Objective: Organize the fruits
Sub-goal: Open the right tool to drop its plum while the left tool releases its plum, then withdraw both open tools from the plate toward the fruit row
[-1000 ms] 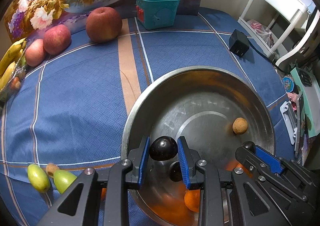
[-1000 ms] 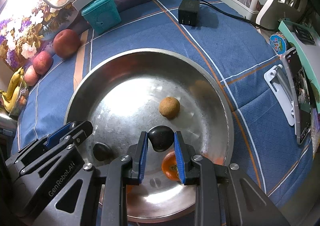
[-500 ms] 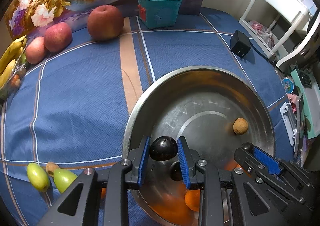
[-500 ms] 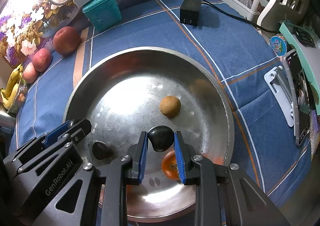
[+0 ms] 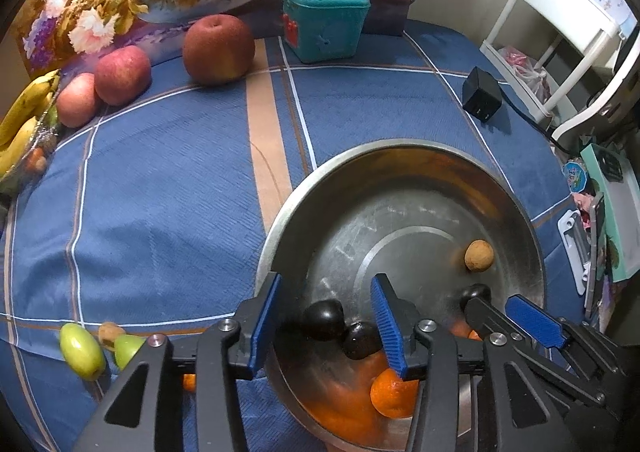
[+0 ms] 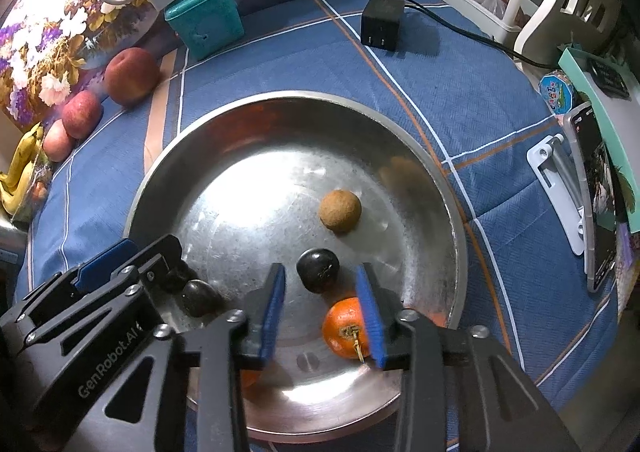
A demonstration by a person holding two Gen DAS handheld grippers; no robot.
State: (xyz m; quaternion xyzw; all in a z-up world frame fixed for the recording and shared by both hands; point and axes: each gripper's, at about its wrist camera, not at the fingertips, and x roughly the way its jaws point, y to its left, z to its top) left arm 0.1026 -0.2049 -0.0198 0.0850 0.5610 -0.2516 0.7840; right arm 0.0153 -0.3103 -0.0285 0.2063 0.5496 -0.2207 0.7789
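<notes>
A: Both tools?
B: Left tool (image 5: 326, 322) and right tool (image 6: 320, 294) are just parting, plums (image 6: 318, 269) lying loose between pads.
A: Room?
B: Bowl (image 6: 248, 104) centre is lying bare; longan (image 6: 340, 210) is sitting beyond, rim farther.

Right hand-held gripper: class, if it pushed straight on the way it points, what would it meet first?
Probably the dark plum lying loose between its open jaws, then the metal bowl floor; depth is uncertain.
</notes>
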